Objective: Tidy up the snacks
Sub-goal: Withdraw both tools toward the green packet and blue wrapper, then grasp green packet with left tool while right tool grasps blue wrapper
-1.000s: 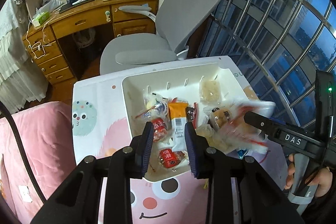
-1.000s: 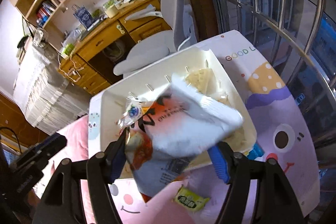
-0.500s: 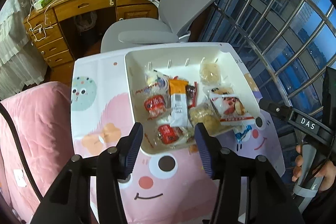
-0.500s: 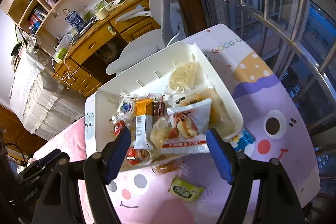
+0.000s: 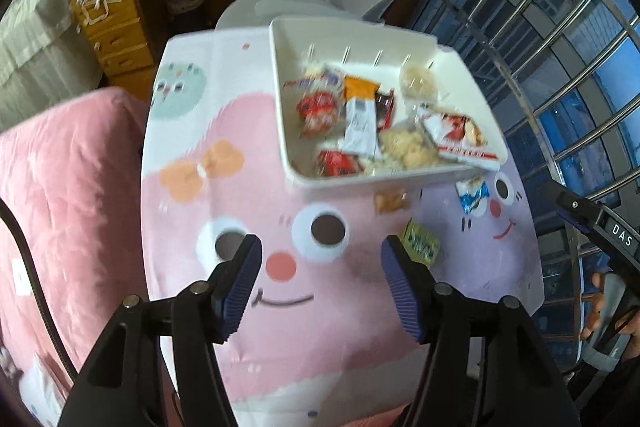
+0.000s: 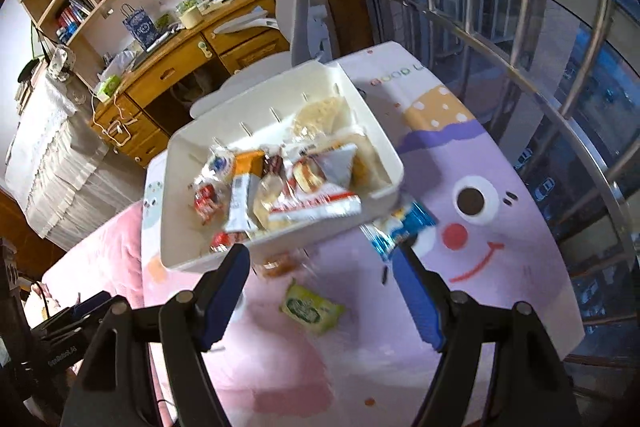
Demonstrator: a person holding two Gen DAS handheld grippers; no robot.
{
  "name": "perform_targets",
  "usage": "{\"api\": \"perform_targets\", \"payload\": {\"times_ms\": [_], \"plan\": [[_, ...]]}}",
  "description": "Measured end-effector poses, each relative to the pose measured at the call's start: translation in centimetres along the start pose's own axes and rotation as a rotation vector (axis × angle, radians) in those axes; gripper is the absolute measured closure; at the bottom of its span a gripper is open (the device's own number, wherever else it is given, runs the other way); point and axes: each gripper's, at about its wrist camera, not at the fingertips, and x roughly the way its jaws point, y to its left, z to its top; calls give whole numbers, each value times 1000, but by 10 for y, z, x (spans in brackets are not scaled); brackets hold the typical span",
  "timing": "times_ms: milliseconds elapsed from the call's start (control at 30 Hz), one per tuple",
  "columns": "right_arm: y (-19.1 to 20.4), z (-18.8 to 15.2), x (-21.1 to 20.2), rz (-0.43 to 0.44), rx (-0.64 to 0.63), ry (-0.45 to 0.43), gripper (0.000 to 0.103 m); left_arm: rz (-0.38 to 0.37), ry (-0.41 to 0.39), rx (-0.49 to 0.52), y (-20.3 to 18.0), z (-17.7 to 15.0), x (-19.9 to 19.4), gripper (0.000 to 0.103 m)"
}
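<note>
The left gripper [image 5: 320, 281] is opening its fingers and nothing is between them; below them lies only the printed surface [image 5: 280, 339]. The white tray [image 5: 280, 107] with the packed snacks stands ahead of these fingers. A yellow-green packet [image 5: 420, 241] lies just beside the right finger. The right gripper [image 6: 322, 297] has its fingers wide apart and empty, and the same packet [image 6: 312, 307] lies on the surface between them. A blue wrapper [image 6: 404, 227] lies just ahead of its right finger, at the tray's edge.

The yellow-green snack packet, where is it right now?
The yellow-green snack packet lies on the cartoon tablecloth in front of the white bin, just beyond the right gripper and apart from the bin.
</note>
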Motion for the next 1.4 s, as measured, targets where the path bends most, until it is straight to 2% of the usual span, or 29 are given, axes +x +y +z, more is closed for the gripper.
{"api": "perform_targets", "payload": {"times_ms": [133, 267, 633, 1067, 1267, 1400], "plan": [[-5, -13, -2, -30, -53, 7, 28, 9, 37, -41, 6, -25, 8, 35], [-9, -25, -2, -41, -123, 22, 28, 23, 72, -96, 5, -44, 19, 34], [-22, -38, 5, -23, -385, 68, 28, 46, 87, -207, -47, -76, 39, 24], [-62, -14, 36, 78, -585, 92, 28, 108, 100, -418, -100, -89, 76, 22], [-75, -4, 62, 124, -632, 103, 28, 100, 73, -528, -119, -77, 95, 22], [-78, -2, 79, 133, -661, 96, 28, 134, 67, -562, -126, -64, 112, 22]]}}
